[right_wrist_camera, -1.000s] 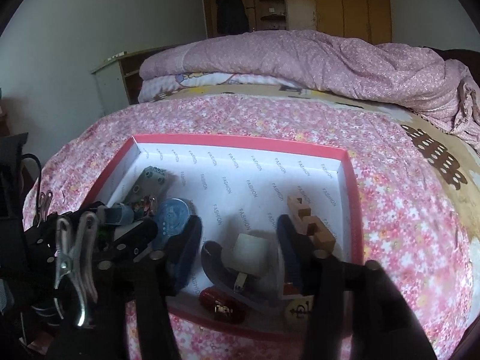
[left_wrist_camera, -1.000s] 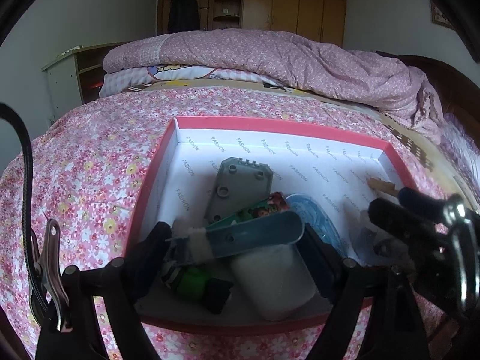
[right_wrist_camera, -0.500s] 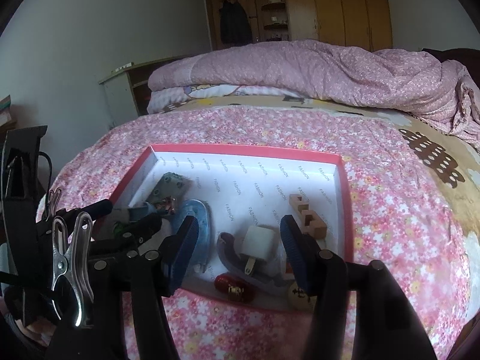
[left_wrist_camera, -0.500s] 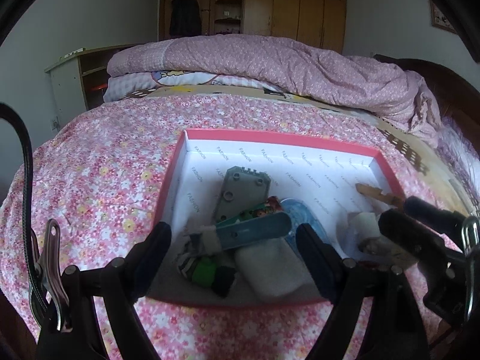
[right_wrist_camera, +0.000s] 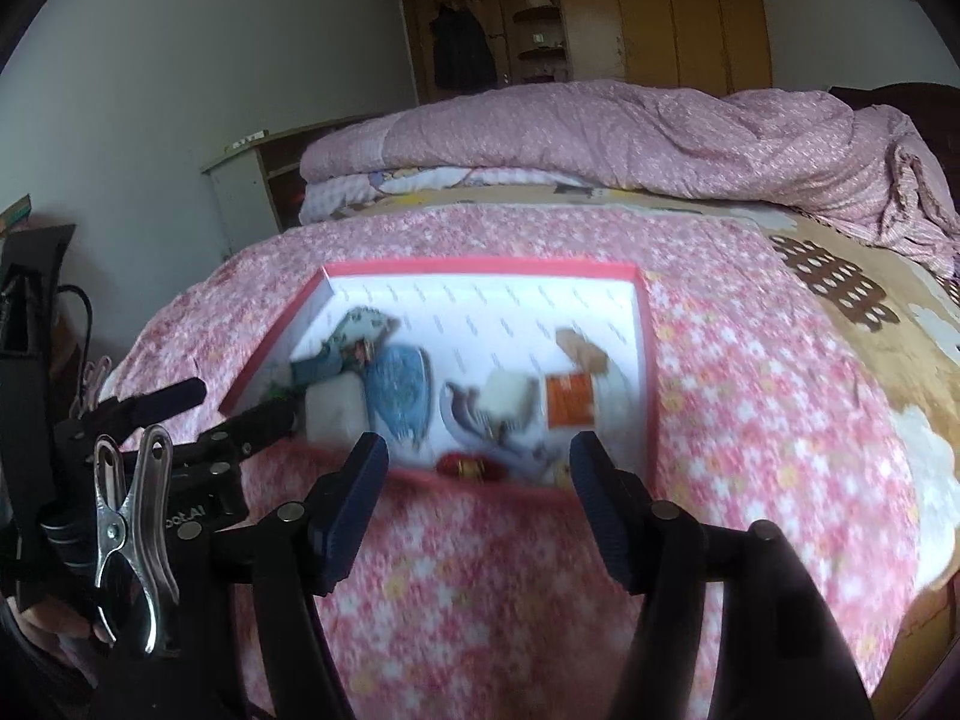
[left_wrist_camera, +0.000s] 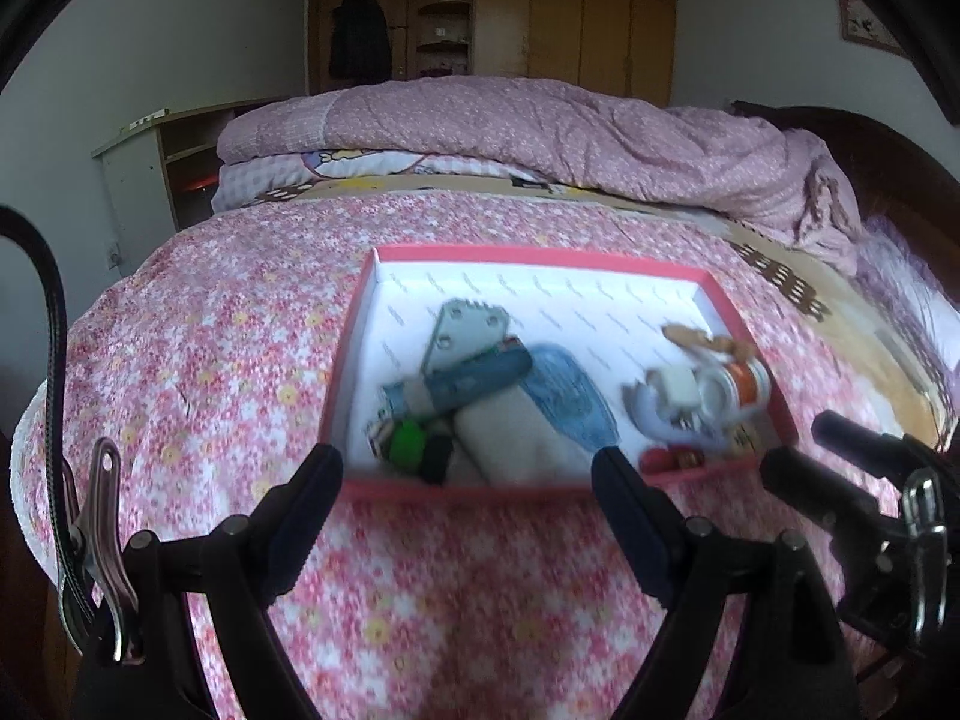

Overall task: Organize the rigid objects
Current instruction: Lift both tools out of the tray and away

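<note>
While both jaws stand empty, red-rimmed box holding jumbled objects

Beyond the tips of your tongs lies the red-rimmed box with its white printed lining, flat on the bedcover. In its left part you see a grey plate with holes, a blue tube across it, a white block and a green-and-black piece. To the right lie a blue oval, a white cube, an orange-labelled can and a wooden piece.
</note>
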Available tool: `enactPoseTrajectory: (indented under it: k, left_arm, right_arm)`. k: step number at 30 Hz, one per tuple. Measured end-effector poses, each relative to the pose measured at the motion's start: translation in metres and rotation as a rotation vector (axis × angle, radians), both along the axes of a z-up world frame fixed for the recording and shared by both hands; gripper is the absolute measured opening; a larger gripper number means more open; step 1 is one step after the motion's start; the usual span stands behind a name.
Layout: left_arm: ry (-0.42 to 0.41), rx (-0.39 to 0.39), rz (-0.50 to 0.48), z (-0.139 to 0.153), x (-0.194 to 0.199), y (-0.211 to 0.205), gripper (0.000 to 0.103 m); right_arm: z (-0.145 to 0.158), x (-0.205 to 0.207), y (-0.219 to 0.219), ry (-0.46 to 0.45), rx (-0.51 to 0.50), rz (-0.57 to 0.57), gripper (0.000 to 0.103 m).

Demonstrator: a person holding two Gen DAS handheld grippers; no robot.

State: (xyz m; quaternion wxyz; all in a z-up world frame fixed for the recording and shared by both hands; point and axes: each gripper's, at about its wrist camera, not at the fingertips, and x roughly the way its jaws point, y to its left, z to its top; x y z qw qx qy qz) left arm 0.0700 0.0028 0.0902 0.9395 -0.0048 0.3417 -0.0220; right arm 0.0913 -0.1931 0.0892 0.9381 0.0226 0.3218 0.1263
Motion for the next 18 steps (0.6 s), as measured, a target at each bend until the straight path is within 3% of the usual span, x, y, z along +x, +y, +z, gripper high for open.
enactPoseTrajectory:
  k: [9,18]
  left_arm:
    - [0.067,-0.003,-0.015,-0.016,-0.027,-0.004,0.088]
    - [0.114,0.039,0.022,-0.041,-0.026,-0.002,0.088]
  right_arm:
    - [-0.025,-0.026,-0.005,0.098,0.019,-0.041,0.066]
    - [-0.054,-0.026,-0.004,0.175,-0.018,-0.081,0.066]
